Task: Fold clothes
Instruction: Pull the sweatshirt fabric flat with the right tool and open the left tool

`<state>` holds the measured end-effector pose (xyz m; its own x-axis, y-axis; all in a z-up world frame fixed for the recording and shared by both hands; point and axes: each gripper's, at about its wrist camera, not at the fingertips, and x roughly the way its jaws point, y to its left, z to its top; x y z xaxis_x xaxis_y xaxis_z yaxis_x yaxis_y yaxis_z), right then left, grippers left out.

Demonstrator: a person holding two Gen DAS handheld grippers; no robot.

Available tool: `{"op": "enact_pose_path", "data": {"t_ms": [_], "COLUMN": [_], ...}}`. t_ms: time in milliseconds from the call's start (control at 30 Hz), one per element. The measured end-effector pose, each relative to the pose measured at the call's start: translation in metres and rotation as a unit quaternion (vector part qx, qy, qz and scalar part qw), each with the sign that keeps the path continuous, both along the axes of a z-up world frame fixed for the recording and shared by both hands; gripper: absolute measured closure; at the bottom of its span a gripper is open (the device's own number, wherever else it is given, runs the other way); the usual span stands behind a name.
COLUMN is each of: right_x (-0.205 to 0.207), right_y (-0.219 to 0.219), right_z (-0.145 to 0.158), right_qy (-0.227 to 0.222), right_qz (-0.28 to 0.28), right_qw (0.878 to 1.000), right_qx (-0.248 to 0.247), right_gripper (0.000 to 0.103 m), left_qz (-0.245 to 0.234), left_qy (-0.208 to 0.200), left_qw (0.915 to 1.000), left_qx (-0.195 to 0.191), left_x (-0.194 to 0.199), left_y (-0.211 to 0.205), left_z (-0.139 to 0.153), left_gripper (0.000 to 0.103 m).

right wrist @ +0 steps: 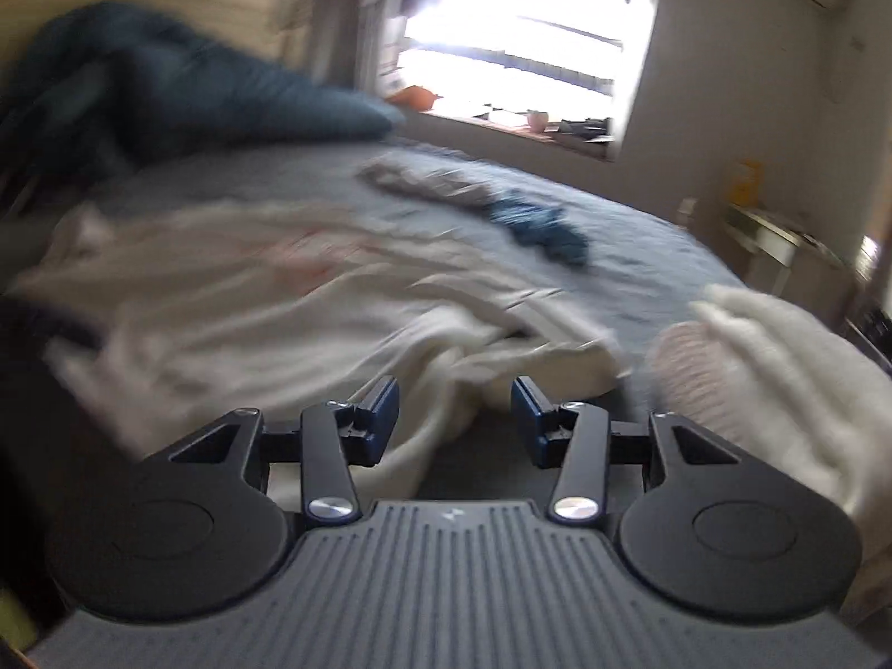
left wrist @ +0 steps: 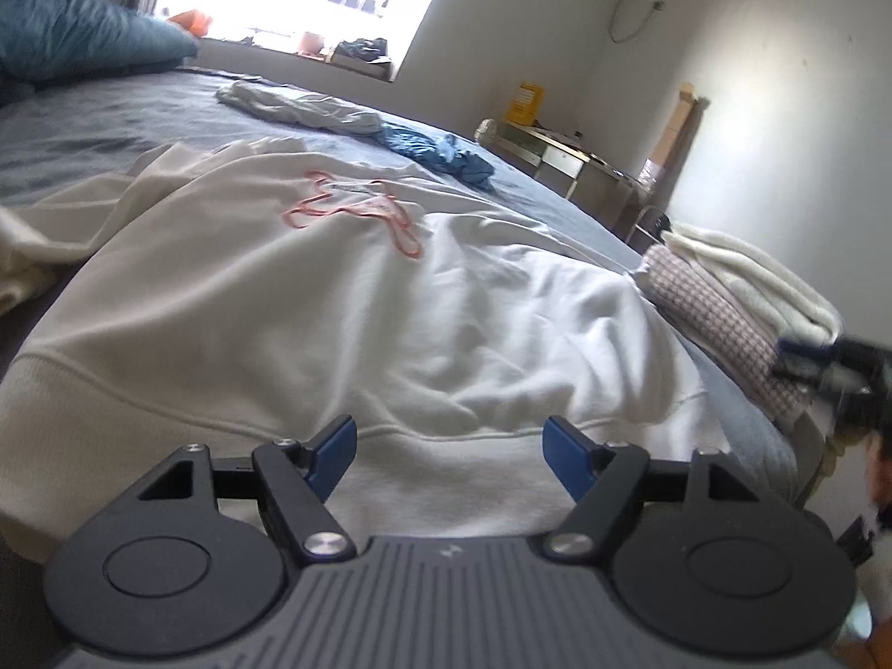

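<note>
You've got a white sweatshirt (left wrist: 334, 301) with a thin coral-pink outline print (left wrist: 357, 209) on a grey-blue bedsheet (left wrist: 111, 128), plus a pale grey-white garment (left wrist: 301, 106) and a crumpled blue one (left wrist: 440, 153) further back. The stack at your right is a small pink-and-white check piece (left wrist: 719, 312) under a cream piece (left wrist: 764, 273); the pillow (left wrist: 78, 33) is dark teal. Both grippers, left (left wrist: 449, 454) and right (right wrist: 454, 418), are black with blue finger pads (left wrist: 334, 451) on a ribbed grey body.
</note>
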<state>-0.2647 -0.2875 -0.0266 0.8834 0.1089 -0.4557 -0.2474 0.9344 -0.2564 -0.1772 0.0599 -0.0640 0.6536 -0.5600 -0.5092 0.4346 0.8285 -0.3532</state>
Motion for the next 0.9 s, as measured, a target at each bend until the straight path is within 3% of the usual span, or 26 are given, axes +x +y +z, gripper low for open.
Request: {"op": "enact_pose_path", "data": {"t_ms": [133,233,300,400,533,633,767,867,900], "right_x": [-0.020,-0.020,-0.016,-0.009,-0.002,0.004,0.008,0.006,0.005], "right_y": [0.037,0.040,0.037,0.023,0.006,-0.007,-0.018,-0.018,-0.018], "right_z": [-0.043,-0.065,-0.073,-0.066,-0.055,-0.049,-0.047,-0.052,-0.053], "right_qy": [0.015,0.014,0.008,0.002,-0.015,-0.022,-0.036,-0.043,-0.045], "right_qz": [0.044,0.040,0.025,0.007,-0.013,-0.021,-0.027,-0.028,-0.029], "right_qw": [0.995,0.988,0.985,0.993,0.999,0.999,0.993,0.992,0.992], "right_qx": [-0.093,-0.151,-0.169,-0.117,-0.034,0.039,0.106,0.116,0.117], "right_gripper": [0.061,0.063,0.073,0.088,0.093,0.094,0.096,0.096,0.096], "left_qz": [-0.033,-0.069,-0.096,-0.139,-0.200,-0.217,-0.207,-0.193,-0.188], "left_qy": [-0.013,-0.027,-0.039,-0.063,-0.126,-0.164,-0.149,-0.123,-0.115], "left_qw": [0.9993,0.9970,0.9940,0.9861,0.9625,0.9476,0.9537,0.9611,0.9632], "left_qx": [0.012,0.024,0.035,0.065,0.133,0.168,0.159,0.154,0.154], "left_x": [-0.006,-0.012,-0.016,-0.023,-0.035,-0.036,-0.018,0.000,0.005], "left_y": [-0.023,-0.046,-0.065,-0.099,-0.149,-0.177,-0.196,-0.205,-0.204], "left_z": [0.010,0.015,0.016,0.013,0.009,0.008,0.008,0.007,0.006], "left_gripper": [0.028,0.026,0.025,0.025,0.025,0.026,0.043,0.063,0.074]}}
